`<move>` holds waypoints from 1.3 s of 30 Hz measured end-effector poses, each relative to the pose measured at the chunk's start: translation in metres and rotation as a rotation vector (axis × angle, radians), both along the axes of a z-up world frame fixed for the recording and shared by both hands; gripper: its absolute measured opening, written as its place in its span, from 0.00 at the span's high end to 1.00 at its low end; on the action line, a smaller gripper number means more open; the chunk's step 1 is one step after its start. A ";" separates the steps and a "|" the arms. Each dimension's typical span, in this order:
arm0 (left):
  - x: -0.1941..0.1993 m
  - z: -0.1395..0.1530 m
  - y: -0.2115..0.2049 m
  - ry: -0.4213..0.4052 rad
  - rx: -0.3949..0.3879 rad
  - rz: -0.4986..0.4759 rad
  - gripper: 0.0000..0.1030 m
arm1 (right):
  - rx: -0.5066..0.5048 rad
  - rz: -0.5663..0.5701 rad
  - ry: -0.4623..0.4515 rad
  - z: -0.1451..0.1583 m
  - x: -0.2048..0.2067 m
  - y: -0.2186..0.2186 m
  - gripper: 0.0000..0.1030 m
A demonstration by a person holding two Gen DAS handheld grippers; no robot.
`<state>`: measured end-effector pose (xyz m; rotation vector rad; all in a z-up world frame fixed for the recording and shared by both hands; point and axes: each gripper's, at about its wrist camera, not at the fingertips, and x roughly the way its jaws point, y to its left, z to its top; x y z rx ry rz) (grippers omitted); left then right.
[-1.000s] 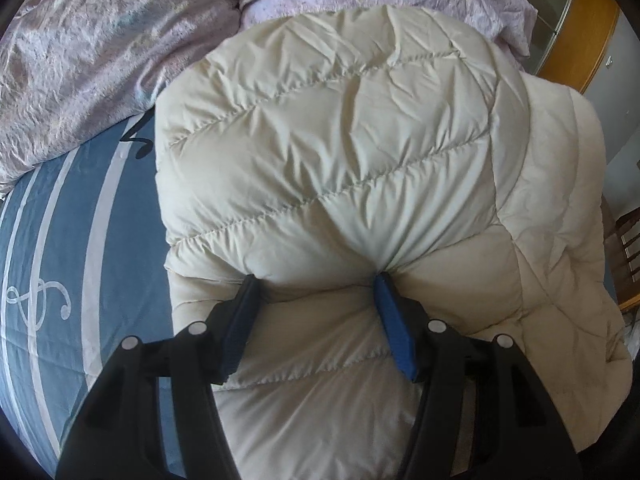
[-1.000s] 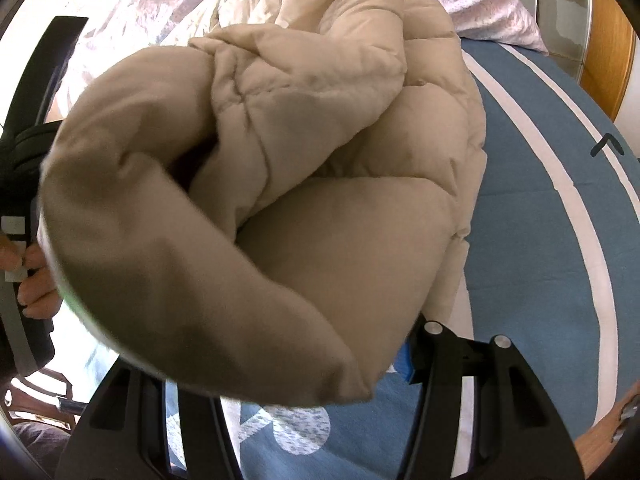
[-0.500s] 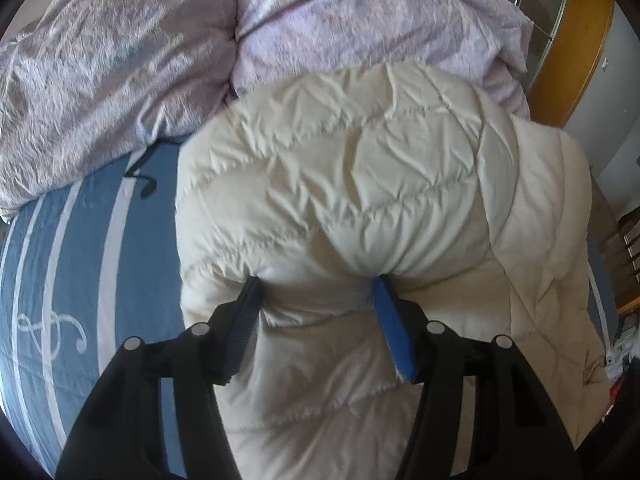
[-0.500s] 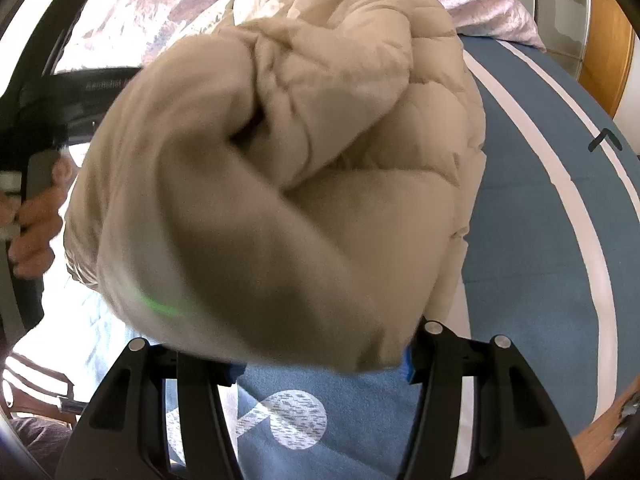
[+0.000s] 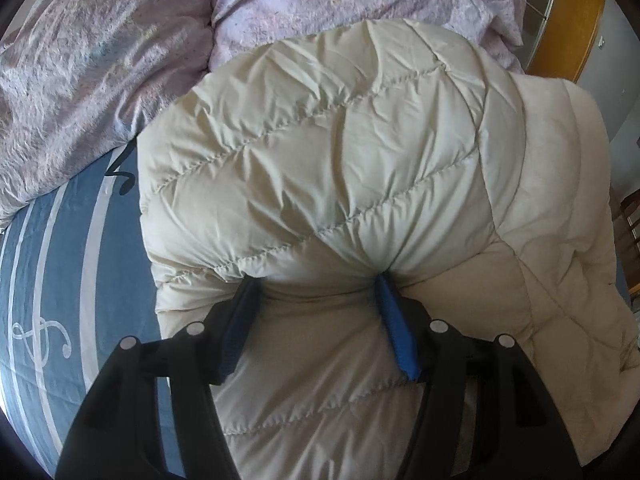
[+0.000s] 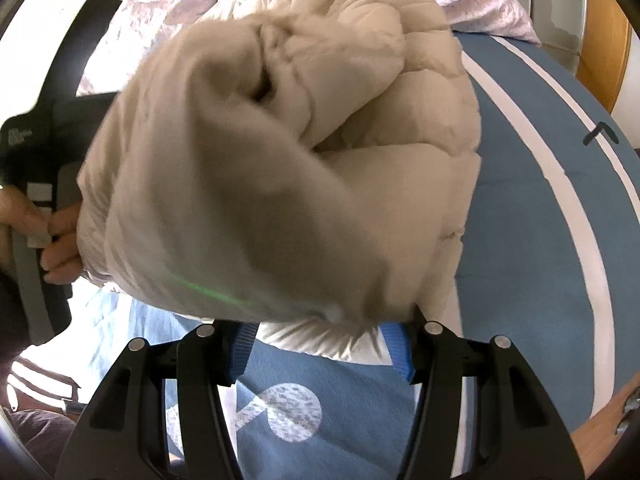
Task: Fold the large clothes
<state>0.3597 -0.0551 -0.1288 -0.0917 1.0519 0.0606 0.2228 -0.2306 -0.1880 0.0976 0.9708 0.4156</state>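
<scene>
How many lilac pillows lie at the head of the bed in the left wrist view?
2. One lilac pillow lies at top left on the blue striped sheet; the other lies at top centre, partly behind the beige puffer coat, which may hide more.

A home bedroom is shown. A bed (image 5: 60, 280) is covered by a blue sheet printed with pale stripes and musical notes, one large white note being seen in the right wrist view (image 6: 294, 410). Rumpled lilac bedding (image 5: 100, 72) is heaped at the far end of the bed. Beyond the bedding, a wooden-framed panel with glass (image 5: 560, 12) is seen at the upper right, and a strip of wood (image 6: 600, 436) is visible past the sheet's edge. A puffy beige quilted coat (image 5: 340, 168) is spread over the bed.
</scene>
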 end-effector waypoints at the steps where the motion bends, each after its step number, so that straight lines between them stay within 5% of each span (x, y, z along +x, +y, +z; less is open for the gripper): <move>1: 0.000 0.000 0.000 -0.001 -0.001 0.000 0.41 | -0.002 -0.007 0.000 0.000 0.000 -0.003 0.44; 14: 0.000 -0.004 0.001 -0.011 -0.014 -0.006 0.41 | -0.084 -0.209 0.025 0.003 0.004 -0.060 0.39; 22: -0.002 -0.003 0.003 -0.013 -0.027 -0.007 0.41 | -0.035 -0.217 -0.157 0.077 0.024 -0.058 0.40; 30: -0.003 -0.003 0.003 -0.019 -0.036 -0.006 0.41 | 0.015 -0.052 -0.241 0.116 0.052 0.008 0.75; 39: -0.002 -0.003 0.005 -0.021 -0.046 -0.009 0.41 | -0.060 -0.004 -0.207 0.100 0.090 0.046 0.82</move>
